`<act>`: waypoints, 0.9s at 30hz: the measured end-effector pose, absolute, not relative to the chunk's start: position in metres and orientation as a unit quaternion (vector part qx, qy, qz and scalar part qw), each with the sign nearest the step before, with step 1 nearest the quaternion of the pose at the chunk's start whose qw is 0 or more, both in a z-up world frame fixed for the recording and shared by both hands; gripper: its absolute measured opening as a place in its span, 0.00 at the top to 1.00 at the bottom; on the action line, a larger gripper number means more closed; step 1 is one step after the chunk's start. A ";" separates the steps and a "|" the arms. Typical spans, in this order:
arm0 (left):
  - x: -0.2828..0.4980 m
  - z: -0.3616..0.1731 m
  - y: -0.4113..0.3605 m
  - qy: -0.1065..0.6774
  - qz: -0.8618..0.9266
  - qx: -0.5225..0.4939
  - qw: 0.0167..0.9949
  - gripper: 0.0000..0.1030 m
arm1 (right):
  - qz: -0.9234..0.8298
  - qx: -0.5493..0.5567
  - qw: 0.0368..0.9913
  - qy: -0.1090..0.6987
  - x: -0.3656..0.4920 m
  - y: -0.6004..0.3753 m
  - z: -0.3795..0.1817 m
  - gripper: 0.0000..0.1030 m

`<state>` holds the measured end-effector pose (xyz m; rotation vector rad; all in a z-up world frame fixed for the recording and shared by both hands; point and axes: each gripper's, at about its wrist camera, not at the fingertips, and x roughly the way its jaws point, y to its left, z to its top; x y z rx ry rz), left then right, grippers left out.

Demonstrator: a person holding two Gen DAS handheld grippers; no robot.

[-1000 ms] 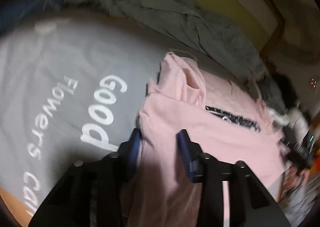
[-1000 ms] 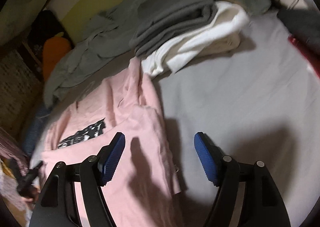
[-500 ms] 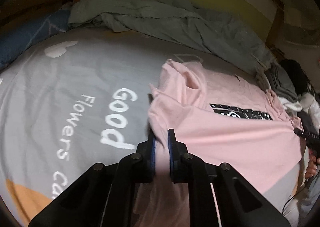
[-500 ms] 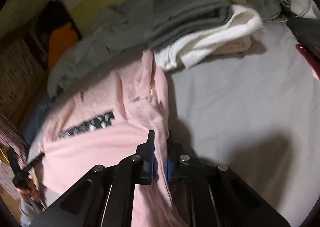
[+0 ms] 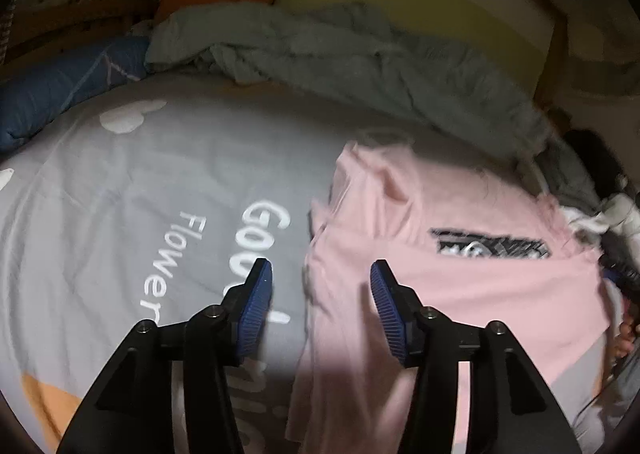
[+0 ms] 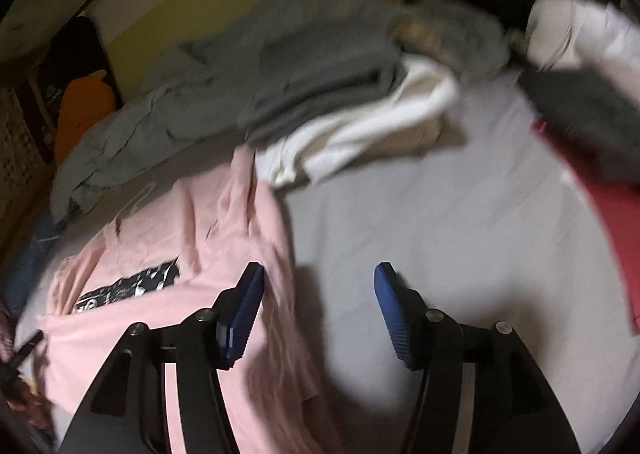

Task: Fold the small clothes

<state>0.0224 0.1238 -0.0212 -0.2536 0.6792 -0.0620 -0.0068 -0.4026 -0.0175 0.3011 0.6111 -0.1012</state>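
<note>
A pink shirt (image 5: 460,294) lies spread on a grey bedsheet (image 5: 120,214), print side up, its dark chest logo (image 5: 490,248) ahead of the left jaws and to their right. Half a second ago each gripper was pinched shut on a side edge of the shirt; both have just been opening, and now the cloth is released. The left gripper (image 5: 320,302) stands open with the shirt's left edge lying loose under the gap, touching neither pad. The right gripper (image 6: 318,306) is likewise open, the shirt's right edge (image 6: 280,254) just inside its left jaw and bare sheet under the rest of the gap. Both views are motion-blurred. Letting go after a short tug suggests the shirt has been straightened flat and is ready for its first fold, probably a side or sleeve brought inward. Beyond the shirt, ahead of the right jaws, sits a stack of folded clothes (image 6: 340,102); a rumpled grey blanket (image 5: 340,54) lies farther back.
</note>
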 end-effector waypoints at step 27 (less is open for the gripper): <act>0.166 -0.010 0.175 0.363 -0.053 -0.157 0.917 0.96 | 0.059 0.043 0.937 0.342 0.002 -0.275 -0.053 0.41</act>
